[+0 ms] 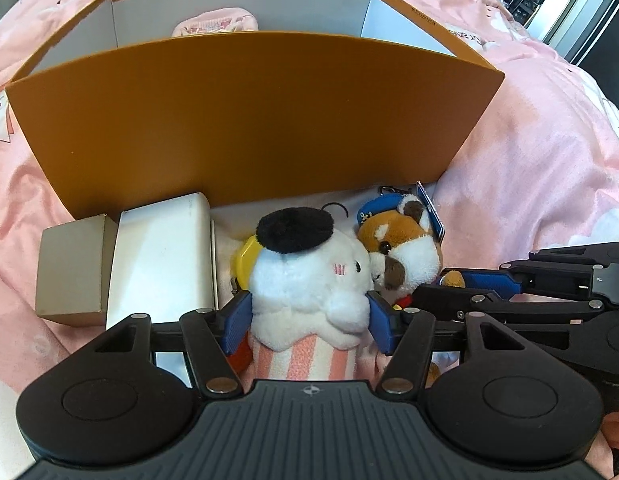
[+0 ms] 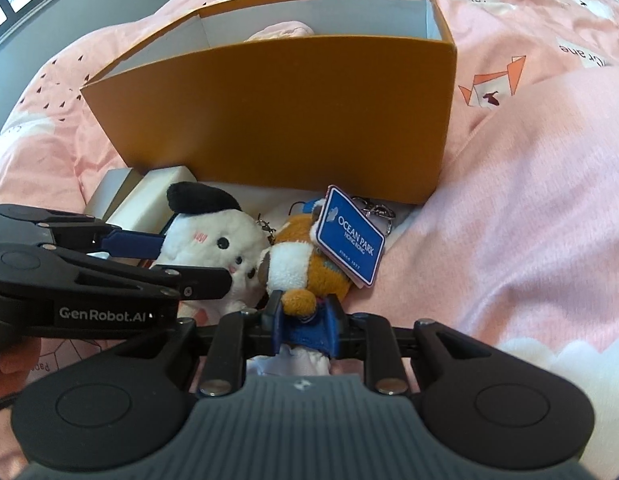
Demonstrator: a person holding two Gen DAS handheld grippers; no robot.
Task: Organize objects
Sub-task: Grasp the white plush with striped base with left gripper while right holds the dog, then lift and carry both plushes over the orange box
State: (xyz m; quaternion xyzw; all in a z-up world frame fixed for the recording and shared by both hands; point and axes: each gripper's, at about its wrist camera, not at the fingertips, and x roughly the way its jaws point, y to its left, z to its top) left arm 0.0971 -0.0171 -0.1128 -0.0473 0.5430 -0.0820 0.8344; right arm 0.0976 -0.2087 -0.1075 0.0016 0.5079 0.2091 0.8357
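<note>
A white plush with a black beret [image 1: 309, 276] and a pink-striped body lies on the bed in front of the orange box [image 1: 249, 120]. My left gripper [image 1: 308, 322] stands open around its body, one blue pad at each side without squeezing. Against it lies an orange-and-white plush animal with a blue cap [image 1: 405, 252]. My right gripper [image 2: 304, 318] is shut on this animal's lower body, near a paw [image 2: 297, 300]. A blue Ocean Park tag [image 2: 349, 240] hangs from the animal. The left gripper's fingers [image 2: 129, 244] show at the left of the right wrist view.
The orange box [image 2: 289, 120] is open at the top, with a pink soft item [image 1: 213, 24] inside. A white box [image 1: 161, 256] and a beige box [image 1: 69, 272] lie left of the plushes. A yellow thing [image 1: 245, 256] peeks from behind the white plush. Pink bedding [image 2: 529, 200] lies all around.
</note>
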